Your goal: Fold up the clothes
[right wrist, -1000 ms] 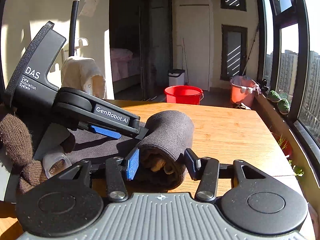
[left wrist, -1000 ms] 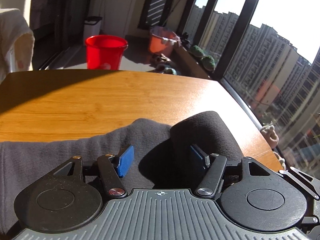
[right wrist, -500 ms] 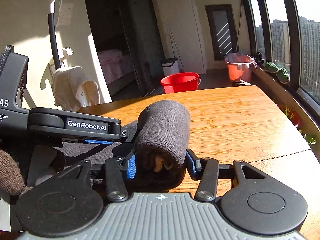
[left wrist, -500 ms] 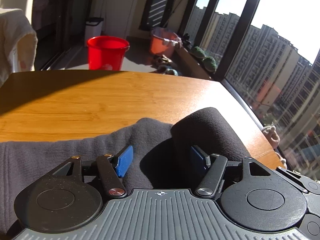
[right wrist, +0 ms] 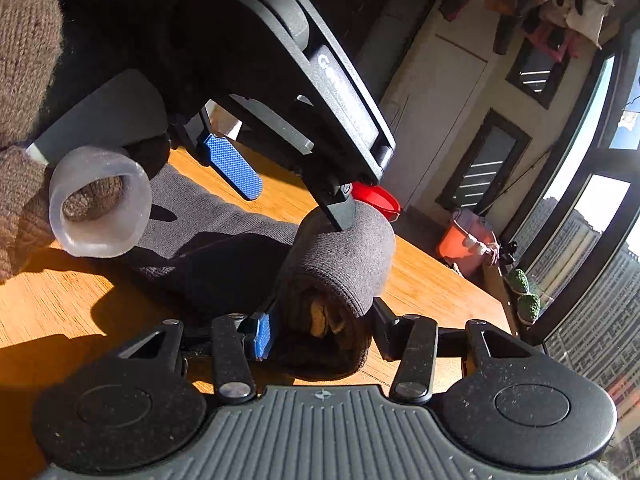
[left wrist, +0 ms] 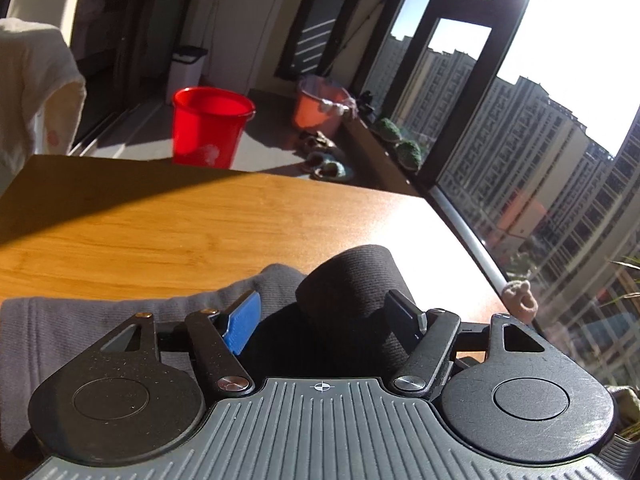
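Nearest the right wrist camera, the right tongs (right wrist: 320,332) are clenched on the open end of a rolled dark grey garment (right wrist: 340,264) that lies on the wooden counter (right wrist: 60,304), the blue pad pressing one side of the roll and the black finger the other. The roll's long axis runs away from this camera, toward the far end of the counter; its near end shows brownish inner layers. To the left of the roll, unrolled cloth spreads flat across the counter, much of it in deep shadow and hard to read.

Above it the left tongs (right wrist: 296,204) reach in from the upper left with jaws spread wide: the black finger tip rests on top of the roll, the blue pad hangs apart from it over the flat cloth. From the left wrist camera, the roll (left wrist: 352,292) sits between those spread fingers, against the right one and clear of the blue pad (left wrist: 242,326). A hand in a brown knit glove (right wrist: 24,128) fills the left edge, one fingertip inside a clear ring; the rest is cut off.

Beyond the counter stand a red bucket (left wrist: 210,126) and an orange tub (left wrist: 320,106) on the floor. A pale cloth (left wrist: 32,88) hangs at the left edge, half out of frame. Glare off the windows washes out the counter's far right corner.
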Demonstrator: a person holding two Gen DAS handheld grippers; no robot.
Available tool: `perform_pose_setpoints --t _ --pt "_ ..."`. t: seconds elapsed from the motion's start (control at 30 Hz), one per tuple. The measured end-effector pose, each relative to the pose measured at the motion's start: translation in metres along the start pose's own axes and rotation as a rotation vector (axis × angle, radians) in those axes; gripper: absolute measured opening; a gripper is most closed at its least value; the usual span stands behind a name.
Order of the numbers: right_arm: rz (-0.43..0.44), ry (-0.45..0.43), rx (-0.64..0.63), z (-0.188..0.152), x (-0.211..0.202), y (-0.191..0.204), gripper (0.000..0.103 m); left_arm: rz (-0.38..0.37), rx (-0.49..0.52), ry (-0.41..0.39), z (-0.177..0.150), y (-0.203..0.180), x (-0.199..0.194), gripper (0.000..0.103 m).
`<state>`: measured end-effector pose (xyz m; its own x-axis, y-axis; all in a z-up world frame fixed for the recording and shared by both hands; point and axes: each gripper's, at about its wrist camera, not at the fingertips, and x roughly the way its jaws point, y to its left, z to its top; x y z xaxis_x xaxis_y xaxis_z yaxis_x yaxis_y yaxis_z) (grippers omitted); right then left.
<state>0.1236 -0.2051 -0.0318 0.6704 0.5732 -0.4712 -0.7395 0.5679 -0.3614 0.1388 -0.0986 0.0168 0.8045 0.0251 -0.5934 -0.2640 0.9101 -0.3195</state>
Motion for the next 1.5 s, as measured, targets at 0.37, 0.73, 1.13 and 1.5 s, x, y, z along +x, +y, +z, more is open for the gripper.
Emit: perform_pose_setpoints --t 0.37,0.73,1.13,1.5 --pt "0.285 -0.035 0.588 -0.019 -0.001 -0.083 0.077 0.072 0.02 -0.004 -0.011 0.01 0.001 0.082" --pt "0.351 0.035 0.756 -0.034 0.028 -0.085 0.061 0.057 0.004 0.004 -0.012 0.02 0.003 0.082" --pt "-0.011 0.017 0.191 -0.013 0.0 -0.067 0.039 0.002 -0.069 -0.01 0.002 0.014 0.005 0.078" --pt "0.103 -0.028 0.162 -0.015 -0.013 -0.063 0.056 0.048 0.122 0.005 0.0 -0.038 0.032 0.085"
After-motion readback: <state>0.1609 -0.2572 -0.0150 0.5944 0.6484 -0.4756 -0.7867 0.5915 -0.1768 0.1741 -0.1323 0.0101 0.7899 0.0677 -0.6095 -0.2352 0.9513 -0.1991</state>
